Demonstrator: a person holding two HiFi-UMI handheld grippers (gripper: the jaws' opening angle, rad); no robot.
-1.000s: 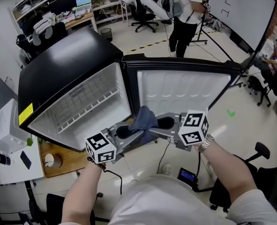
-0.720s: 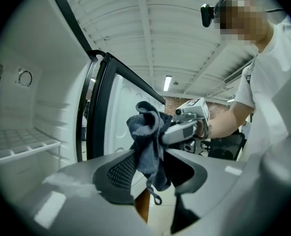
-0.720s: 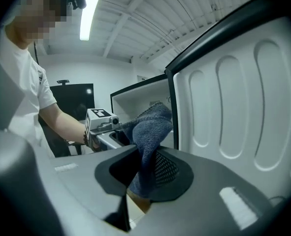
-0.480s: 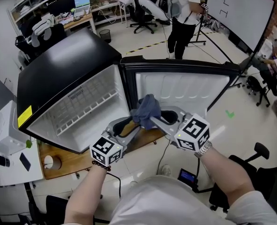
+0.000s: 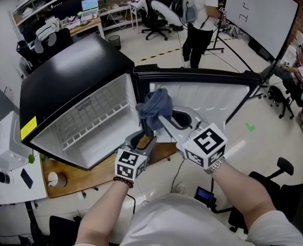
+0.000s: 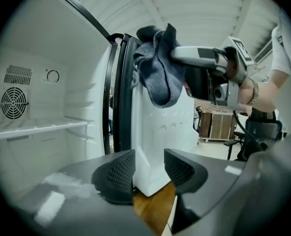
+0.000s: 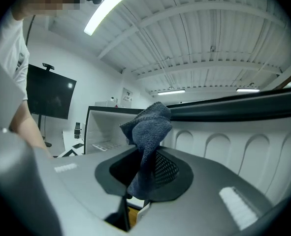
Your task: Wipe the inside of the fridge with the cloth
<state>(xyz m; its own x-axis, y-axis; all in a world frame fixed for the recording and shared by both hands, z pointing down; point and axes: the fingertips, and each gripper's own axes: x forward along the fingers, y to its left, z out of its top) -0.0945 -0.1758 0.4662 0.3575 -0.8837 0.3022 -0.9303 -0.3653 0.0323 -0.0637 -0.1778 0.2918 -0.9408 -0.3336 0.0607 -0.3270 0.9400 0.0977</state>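
Note:
The black fridge point(image 5: 69, 70) stands with its door point(image 5: 207, 99) swung open, showing the white inside point(image 5: 89, 119) with its wire shelf point(image 6: 37, 127). A blue-grey cloth point(image 5: 155, 106) hangs bunched in front of the door's hinge edge. My right gripper point(image 5: 160, 119) is shut on the cloth point(image 7: 147, 132), its jaws having just closed tighter. In the left gripper view the cloth point(image 6: 157, 68) hangs from the right gripper point(image 6: 184, 55) up high. My left gripper point(image 5: 143, 138) sits lower, its jaws just opened, with nothing between the pads point(image 6: 120, 173).
The fridge rests on a wooden board point(image 5: 79, 176). A white box point(image 5: 7, 152) stands to its left. Behind it a person point(image 5: 200, 14) stands near office chairs and a whiteboard point(image 5: 264, 9). A black chair point(image 5: 284, 188) is at my right.
The cloth went from both grippers to the right one alone. The left gripper let go, opened and sank. The right gripper rose with the cloth toward the fridge opening.

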